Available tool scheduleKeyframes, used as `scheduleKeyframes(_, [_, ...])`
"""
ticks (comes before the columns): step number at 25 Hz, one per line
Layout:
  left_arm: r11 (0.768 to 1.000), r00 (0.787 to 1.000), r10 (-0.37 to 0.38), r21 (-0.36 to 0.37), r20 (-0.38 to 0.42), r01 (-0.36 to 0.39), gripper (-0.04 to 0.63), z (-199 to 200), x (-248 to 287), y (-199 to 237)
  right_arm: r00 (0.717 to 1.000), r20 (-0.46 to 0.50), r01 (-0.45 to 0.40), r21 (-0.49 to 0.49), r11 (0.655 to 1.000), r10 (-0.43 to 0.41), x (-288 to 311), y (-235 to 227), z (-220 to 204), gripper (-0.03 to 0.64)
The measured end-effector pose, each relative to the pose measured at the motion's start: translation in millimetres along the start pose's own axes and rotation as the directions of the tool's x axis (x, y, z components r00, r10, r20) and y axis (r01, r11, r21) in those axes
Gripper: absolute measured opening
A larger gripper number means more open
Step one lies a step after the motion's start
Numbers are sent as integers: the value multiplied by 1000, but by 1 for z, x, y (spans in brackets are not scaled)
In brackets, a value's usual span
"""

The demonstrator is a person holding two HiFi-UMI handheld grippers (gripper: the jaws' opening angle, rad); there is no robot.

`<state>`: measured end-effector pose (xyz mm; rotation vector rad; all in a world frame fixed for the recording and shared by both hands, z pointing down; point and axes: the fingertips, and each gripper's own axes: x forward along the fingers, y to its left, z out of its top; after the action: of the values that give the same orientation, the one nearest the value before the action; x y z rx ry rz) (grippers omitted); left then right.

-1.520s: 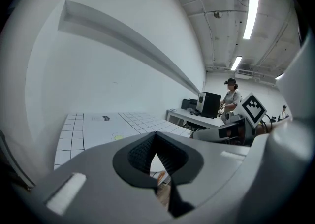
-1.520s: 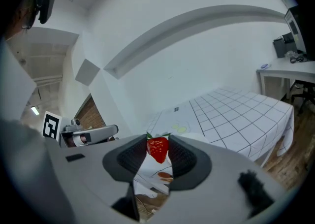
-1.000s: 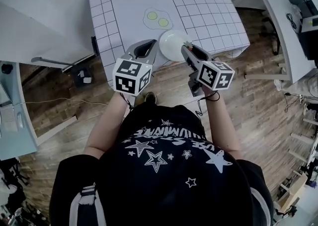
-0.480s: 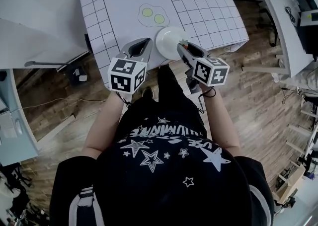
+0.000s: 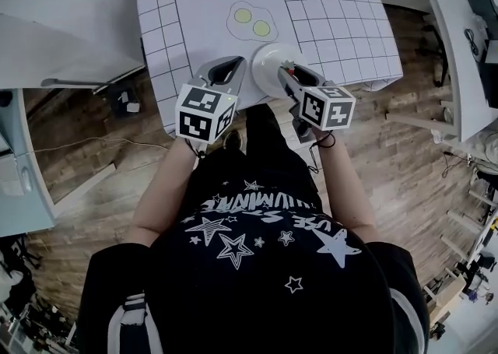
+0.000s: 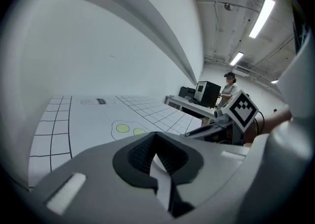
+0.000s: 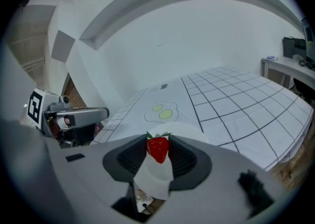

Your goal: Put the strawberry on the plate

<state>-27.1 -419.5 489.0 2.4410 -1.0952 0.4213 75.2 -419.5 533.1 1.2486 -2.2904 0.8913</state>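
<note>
At the near edge of the gridded surface (image 5: 202, 10): we find a white plate (image 5: 263, 64);
Strawberry (image 7: 158, 150): we see it clamped in the jaws of the right gripper (image 7: 158, 140), over the plate;
Left gripper (image 6: 156, 142): we note jaws together, nothing between them, just beside the plate

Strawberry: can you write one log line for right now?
strawberry: pinched in right gripper | place: over the plate, not yet set down | left gripper: shut, empty

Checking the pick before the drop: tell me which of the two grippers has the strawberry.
The right gripper: the red strawberry sits pinched between its jaws. The left gripper has nothing between its jaws.
</note>
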Motion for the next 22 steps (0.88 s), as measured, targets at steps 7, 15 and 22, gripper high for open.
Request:
scheduleKeyframes(7, [1000, 999, 16, -3, -40, -16, 9, -11, 8, 4, 999, -35, -1, -35, 999, 0, 12, -6, -8, 144])
scheduleKeyframes(15, [998, 998, 39, -38, -44, -40, 9, -16, 13, 9, 994, -113, -11, -127, 992, -3, 23, -7, -14, 144])
scheduleKeyframes(22, [997, 997, 59, -52, -53, -62, 9, -17, 11, 17, 990, -137, -1, -171, 985, -23, 28, -8, -18, 144])
